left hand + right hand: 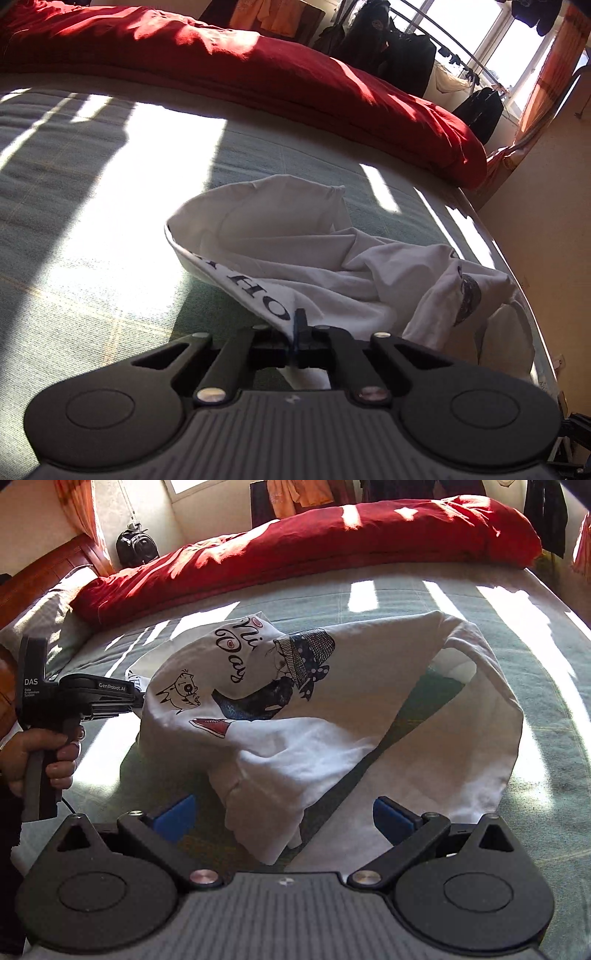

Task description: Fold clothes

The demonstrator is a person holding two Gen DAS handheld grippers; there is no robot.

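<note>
1. White printed T-shirt (pixel 332 716): crumpled on the green bedspread (pixel 480 605), near the front edge, one edge lifted.
2. Left gripper (pixel 297 332): fingers pinched together on the shirt's lettered hem, held in a hand (pixel 37 760).
3. Right gripper (pixel 284 818): blue pads (pixel 175 818) spread wide, shirt fold between, untouched.
4. Red duvet (pixel 332 539): bunched along the far side.

A bed (pixel 461 602) covered with a green checked sheet is seen, crossed by bands of sunlight. A white printed T-shirt (pixel 332 716) is draped on the sheet, partly lifted off it into loose folds. A red duvet (pixel 332 542) is bunched along the far side of the bed, and a pale pillow (pixel 48 609) is laid beside the duvet's end.
</note>
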